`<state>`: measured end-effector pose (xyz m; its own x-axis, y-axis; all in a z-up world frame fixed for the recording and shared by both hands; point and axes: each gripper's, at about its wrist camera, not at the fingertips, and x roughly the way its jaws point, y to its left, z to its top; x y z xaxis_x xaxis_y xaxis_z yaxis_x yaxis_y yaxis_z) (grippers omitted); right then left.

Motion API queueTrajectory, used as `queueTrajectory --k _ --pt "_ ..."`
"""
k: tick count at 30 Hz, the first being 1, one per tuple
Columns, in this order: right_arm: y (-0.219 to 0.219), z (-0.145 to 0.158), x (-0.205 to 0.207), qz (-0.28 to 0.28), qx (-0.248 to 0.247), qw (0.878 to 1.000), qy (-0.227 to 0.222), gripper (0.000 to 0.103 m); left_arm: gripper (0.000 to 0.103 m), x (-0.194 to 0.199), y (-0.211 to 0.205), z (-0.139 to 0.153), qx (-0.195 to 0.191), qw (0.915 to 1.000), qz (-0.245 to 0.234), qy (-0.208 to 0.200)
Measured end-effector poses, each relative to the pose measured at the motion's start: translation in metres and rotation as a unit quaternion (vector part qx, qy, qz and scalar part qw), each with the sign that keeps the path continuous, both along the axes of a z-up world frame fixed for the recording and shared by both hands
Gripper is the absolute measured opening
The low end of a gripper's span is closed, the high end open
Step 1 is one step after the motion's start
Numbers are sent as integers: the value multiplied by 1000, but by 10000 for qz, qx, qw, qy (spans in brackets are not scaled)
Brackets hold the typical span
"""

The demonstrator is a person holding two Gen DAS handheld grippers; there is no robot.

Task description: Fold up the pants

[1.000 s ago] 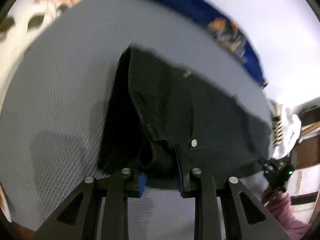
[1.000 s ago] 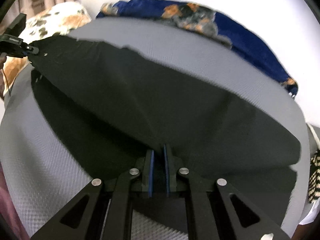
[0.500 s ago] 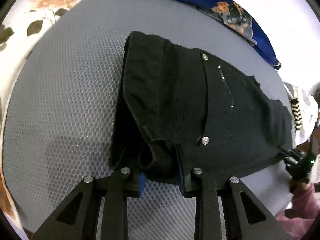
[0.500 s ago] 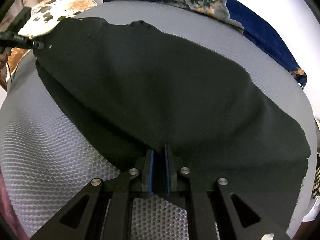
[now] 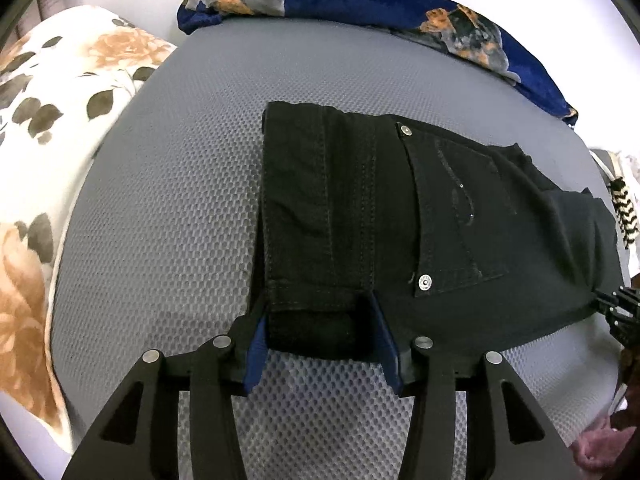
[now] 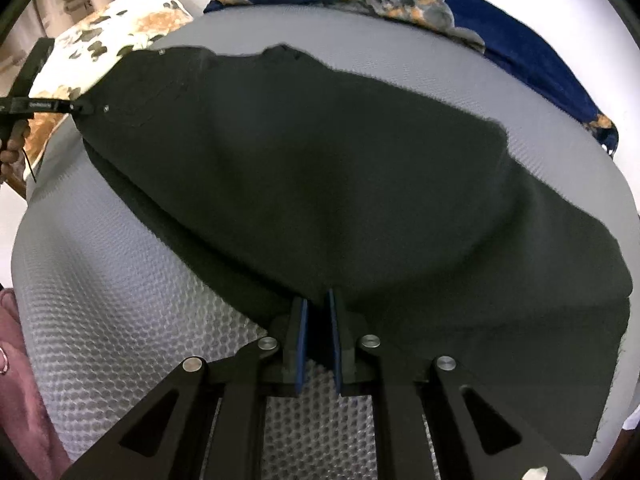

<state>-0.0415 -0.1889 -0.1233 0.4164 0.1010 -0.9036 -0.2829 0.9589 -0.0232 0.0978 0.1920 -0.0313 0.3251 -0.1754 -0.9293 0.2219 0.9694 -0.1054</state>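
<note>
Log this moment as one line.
black pants: folded on grey mat | left gripper: opening, waistband between pads | right gripper: shut on pants

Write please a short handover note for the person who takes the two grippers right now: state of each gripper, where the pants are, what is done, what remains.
Left gripper: its fingers have just been opening; the waistband corner of the black denim pants sits between them, no longer pinched.
Right gripper: shut on the pants' near edge.
Pants: lying folded over on the grey mesh mattress, back pocket facing up.
Done: one fold laid down.
Left: release the right side, smooth, probably fold again.
</note>
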Motion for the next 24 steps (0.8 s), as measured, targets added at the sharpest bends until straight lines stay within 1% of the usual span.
queueTrajectory --k 2,4,5,6,8,12,16,20,24 --pt "2 4 -1 -19 -38 10000 -54 9 50 -4 -1 2 103 9999 -94 -41" --pt "5 0 -5 4 -86 10000 -36 9 59 -5 -2 1 332 9993 -178 -34" --pt "4 -1 -2 6 -74 10000 -18 9 66 -4 -3 0 456 9988 -167 -39" --pt "3 2 1 -1 -41 10000 -7 9 67 -3 -3 -1 506 9986 -142 -63" --pt "-5 9 5 -19 1 10000 17 9 67 -1 -4 -1 498 9987 -60 -54" --pt "-1 15 0 -12 9 10000 4 9 65 3 -9 -6 599 9980 35 -200" --pt "3 8 -3 7 -14 10000 19 9 65 5 -7 -10 525 9984 93 -181" --pt "3 8 -2 -67 -16 9999 73 11 67 -2 -1 7 403 9983 140 -396" --pt "3 9 0 -136 12 9999 73 12 68 -15 -2 32 705 9933 118 -906"
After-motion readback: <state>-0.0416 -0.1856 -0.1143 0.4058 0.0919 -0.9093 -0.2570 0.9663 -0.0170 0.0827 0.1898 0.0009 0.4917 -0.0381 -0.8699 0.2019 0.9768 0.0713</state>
